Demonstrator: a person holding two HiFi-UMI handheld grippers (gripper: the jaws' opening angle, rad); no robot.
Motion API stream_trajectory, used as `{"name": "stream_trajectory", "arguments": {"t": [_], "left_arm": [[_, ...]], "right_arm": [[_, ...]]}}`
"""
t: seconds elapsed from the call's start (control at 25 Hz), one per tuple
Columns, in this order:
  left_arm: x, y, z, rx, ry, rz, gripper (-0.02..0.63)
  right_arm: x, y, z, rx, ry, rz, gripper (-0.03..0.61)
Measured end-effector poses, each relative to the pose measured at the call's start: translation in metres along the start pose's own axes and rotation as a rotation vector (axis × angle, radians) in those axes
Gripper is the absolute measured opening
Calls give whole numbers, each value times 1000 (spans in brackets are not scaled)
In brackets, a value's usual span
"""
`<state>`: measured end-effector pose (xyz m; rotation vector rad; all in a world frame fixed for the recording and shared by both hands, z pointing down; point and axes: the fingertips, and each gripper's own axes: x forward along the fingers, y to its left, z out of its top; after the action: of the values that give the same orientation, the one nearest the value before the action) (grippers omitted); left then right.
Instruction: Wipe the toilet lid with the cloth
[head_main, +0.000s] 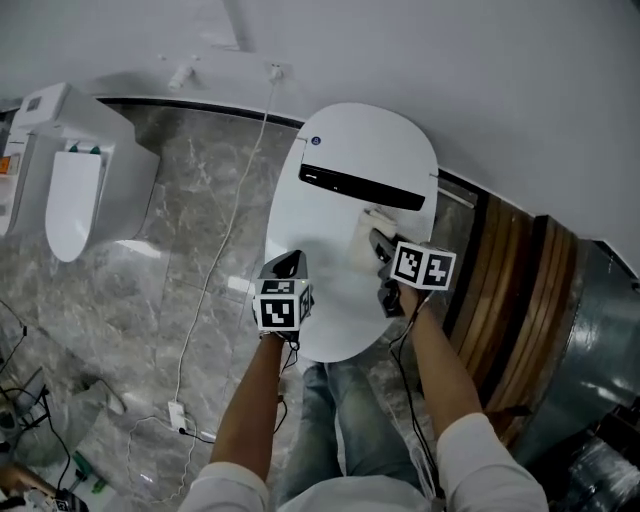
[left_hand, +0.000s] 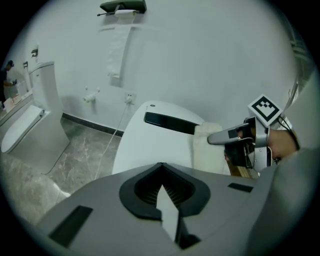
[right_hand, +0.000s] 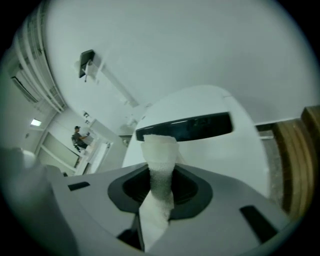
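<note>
The white oval toilet lid (head_main: 340, 200) is closed, with a black bar (head_main: 362, 186) across its back. A white cloth (head_main: 366, 238) lies on the lid's right side, just in front of that bar. My right gripper (head_main: 380, 245) is shut on the cloth (right_hand: 159, 165), which bunches up out of its jaws, and presses it on the lid. The left gripper view shows the cloth (left_hand: 207, 150) under the right gripper (left_hand: 235, 137). My left gripper (head_main: 291, 267) hovers over the lid's front left part. It is shut (left_hand: 161, 172) with nothing held.
A second toilet (head_main: 80, 180) stands at the left on the grey marble floor. A white cable (head_main: 215, 270) runs from a wall socket (head_main: 275, 72) down to a plug strip (head_main: 180, 415). Wooden slats (head_main: 510, 300) border the right side. A paper holder (left_hand: 122, 7) hangs on the wall.
</note>
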<state>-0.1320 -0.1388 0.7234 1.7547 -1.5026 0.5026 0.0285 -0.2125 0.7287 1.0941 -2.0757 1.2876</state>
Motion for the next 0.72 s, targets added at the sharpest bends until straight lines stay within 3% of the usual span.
{"name": "stream_trajectory", "arguments": {"t": [0.16, 0.32, 0.4, 0.56, 0.72], "left_arm": [[-24, 36, -5, -20, -10, 60, 12], [-46, 63, -17, -42, -9, 106, 12], [-53, 69, -23, -53, -4, 112, 12], [-56, 67, -33, -54, -1, 106, 12], [-48, 44, -34, -39, -2, 63, 12]], "right_arm": [[57, 105, -36, -7, 79, 170, 87], [101, 158, -69, -70, 153, 185, 87], [111, 156, -79, -95, 171, 146, 87], [94, 120, -79, -38, 133, 116, 87], [55, 71, -77, -98, 130, 46, 87]]}}
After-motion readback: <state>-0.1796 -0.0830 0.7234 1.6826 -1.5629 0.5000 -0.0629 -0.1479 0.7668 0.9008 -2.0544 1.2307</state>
